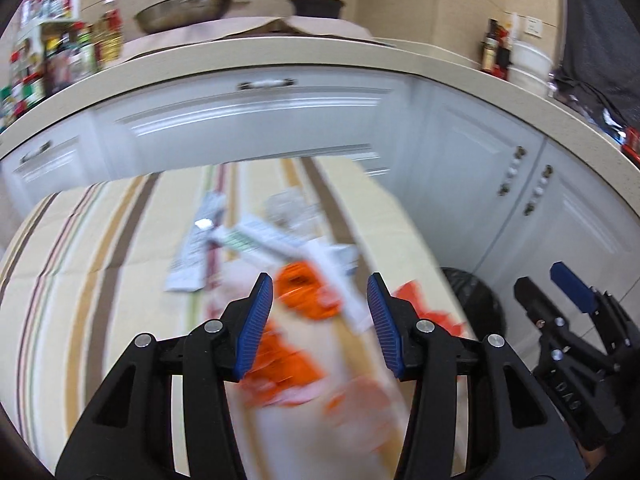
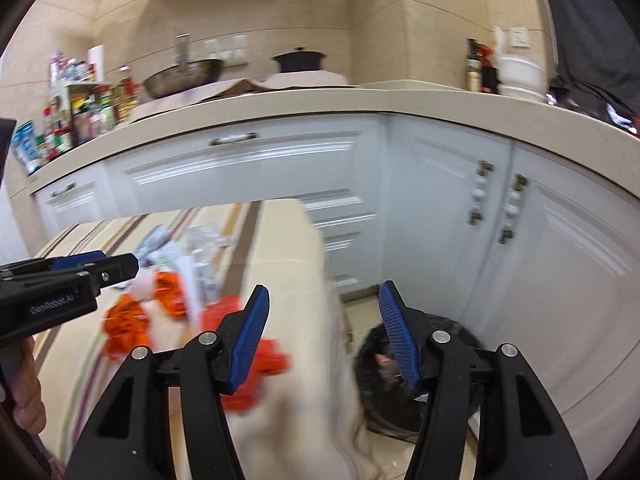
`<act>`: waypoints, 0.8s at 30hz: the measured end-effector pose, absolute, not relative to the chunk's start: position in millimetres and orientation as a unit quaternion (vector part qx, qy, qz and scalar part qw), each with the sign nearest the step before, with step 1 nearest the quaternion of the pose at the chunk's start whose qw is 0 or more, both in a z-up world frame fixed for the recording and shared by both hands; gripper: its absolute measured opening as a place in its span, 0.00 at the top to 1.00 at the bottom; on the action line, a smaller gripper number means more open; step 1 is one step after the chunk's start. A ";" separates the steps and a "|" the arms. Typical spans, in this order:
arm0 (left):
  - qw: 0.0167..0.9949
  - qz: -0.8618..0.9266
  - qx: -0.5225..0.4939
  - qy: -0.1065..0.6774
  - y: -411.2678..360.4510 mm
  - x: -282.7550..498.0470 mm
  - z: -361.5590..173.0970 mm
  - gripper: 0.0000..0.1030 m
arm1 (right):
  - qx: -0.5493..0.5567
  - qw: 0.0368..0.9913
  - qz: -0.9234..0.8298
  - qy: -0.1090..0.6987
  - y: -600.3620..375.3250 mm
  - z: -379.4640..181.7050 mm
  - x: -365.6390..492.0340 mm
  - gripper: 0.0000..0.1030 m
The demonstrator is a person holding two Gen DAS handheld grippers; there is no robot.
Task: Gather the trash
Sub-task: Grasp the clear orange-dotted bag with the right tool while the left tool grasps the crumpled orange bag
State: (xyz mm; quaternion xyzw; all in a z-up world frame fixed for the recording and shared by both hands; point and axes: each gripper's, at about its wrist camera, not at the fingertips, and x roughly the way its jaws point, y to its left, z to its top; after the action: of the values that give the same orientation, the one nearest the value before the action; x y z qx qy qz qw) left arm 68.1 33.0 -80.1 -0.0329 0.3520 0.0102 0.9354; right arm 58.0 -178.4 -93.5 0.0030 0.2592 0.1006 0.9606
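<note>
Trash lies on a striped tablecloth point(image 1: 100, 248): orange peel pieces point(image 1: 304, 292), white paper wrappers point(image 1: 196, 248) and clear plastic point(image 1: 288, 208). The view is blurred. My left gripper point(image 1: 320, 304) is open and empty, just above the orange peels. My right gripper point(image 2: 324, 328) is open and empty, over the table's right edge, between red-orange scraps point(image 2: 268, 356) and a black-lined trash bin point(image 2: 384, 384) on the floor. The bin also shows in the left wrist view point(image 1: 476, 300). The right gripper point(image 1: 560, 296) shows there at the right, the left gripper point(image 2: 120, 266) in the right wrist view.
White kitchen cabinets point(image 1: 256, 128) stand behind the table under a beige counter point(image 1: 280, 56) holding a wok point(image 1: 184, 10), a dark pot point(image 1: 316, 4), bottles point(image 1: 76, 52) and a white bucket point(image 1: 528, 64). The tablecloth point(image 2: 280, 264) hangs over the table edge beside the bin.
</note>
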 end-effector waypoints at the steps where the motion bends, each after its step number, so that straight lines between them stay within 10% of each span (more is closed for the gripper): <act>1: 0.935 0.017 -0.034 0.353 41.1 63.6 -81.4 0.54 | -0.001 0.960 0.108 0.260 -171.0 -93.6 54.7 0.45; 20: 0.921 0.072 -0.065 0.378 127.6 9.8 -120.3 0.43 | -0.046 0.922 0.186 0.336 -74.9 -141.9 19.0 0.39; 24: 0.922 0.057 -0.061 0.378 115.8 12.8 -123.3 0.39 | -0.037 0.915 0.190 0.353 -77.4 -149.5 19.6 0.57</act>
State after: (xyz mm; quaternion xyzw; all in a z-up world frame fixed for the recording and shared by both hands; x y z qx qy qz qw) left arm 12.8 115.8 -123.3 -0.0609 0.3781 0.0569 0.9220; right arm 19.6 -77.4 -149.5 -0.0371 0.3533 0.1903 0.9152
